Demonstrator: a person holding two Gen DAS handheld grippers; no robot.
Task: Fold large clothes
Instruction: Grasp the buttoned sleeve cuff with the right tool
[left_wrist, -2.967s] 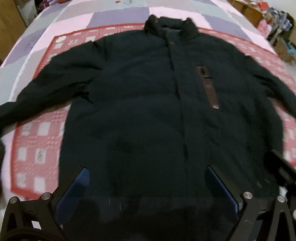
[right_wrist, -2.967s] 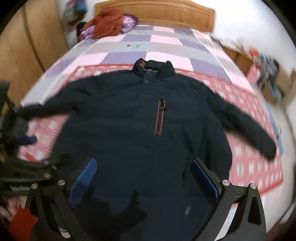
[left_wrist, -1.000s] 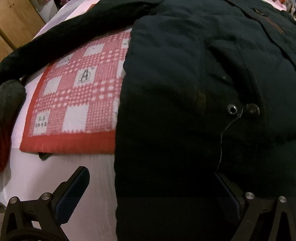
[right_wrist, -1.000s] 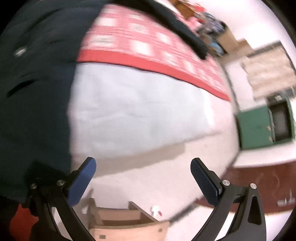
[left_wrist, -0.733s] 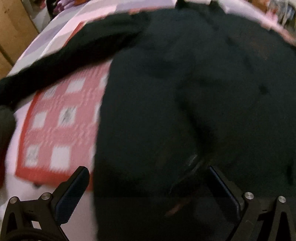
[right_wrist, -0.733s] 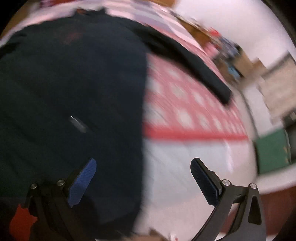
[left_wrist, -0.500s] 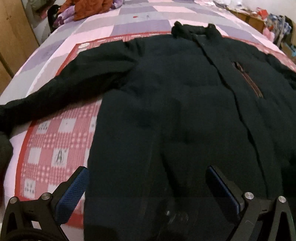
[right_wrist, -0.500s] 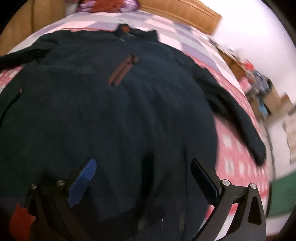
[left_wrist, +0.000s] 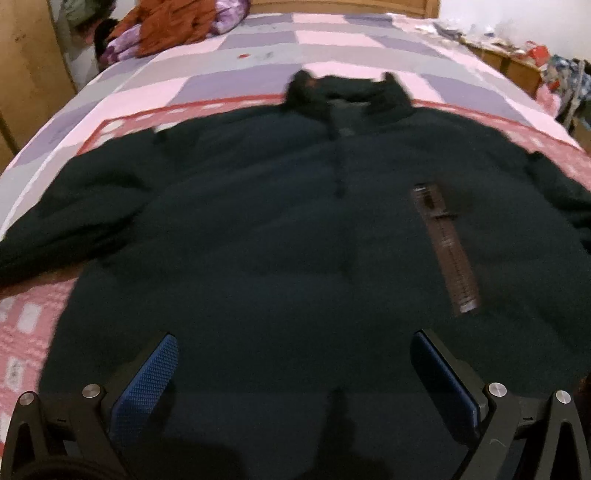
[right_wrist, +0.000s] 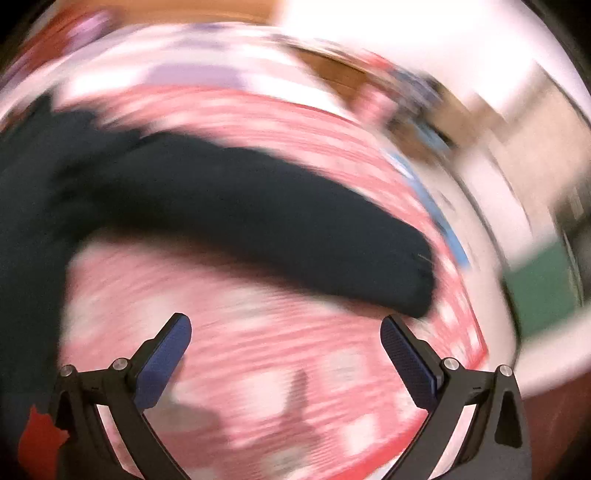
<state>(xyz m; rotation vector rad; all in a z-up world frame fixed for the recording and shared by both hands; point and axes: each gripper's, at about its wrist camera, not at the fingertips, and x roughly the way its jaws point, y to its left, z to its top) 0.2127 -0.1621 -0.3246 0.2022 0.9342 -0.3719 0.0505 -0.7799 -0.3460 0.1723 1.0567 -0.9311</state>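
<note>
Wooden headboard at the far end, a bed spread with a pink-and-lilac checked quilt (left_wrist: 258, 40), and a heap of rust-orange and purple clothes (left_wrist: 166, 26) piled in its far left corner. On top of a red-and-white checked blanket (left_wrist: 22, 321) lies the big dark navy padded jacket (left_wrist: 277, 240), face up, collar away from us, brown chest zip pocket (left_wrist: 447, 254) showing, both sleeves spread wide. From the left wrist view, the left gripper (left_wrist: 295, 384) hovers over the hem, blue-padded fingers (left_wrist: 147, 384) splayed apart and gripping nothing. Over to the right wrist view, heavily blurred: the right gripper (right_wrist: 284, 362) is above the blanket, fingers (right_wrist: 164, 360) released and empty too, with the jacket's right sleeve (right_wrist: 277, 225) stretched across just ahead, its cuff near the right-hand finger. So where are we? Right at the start, by the look of it: the jacket is laid flat and not one fold is in. Sleeves, sides and the final halving all remain, and that right sleeve looks the likely first target.
</note>
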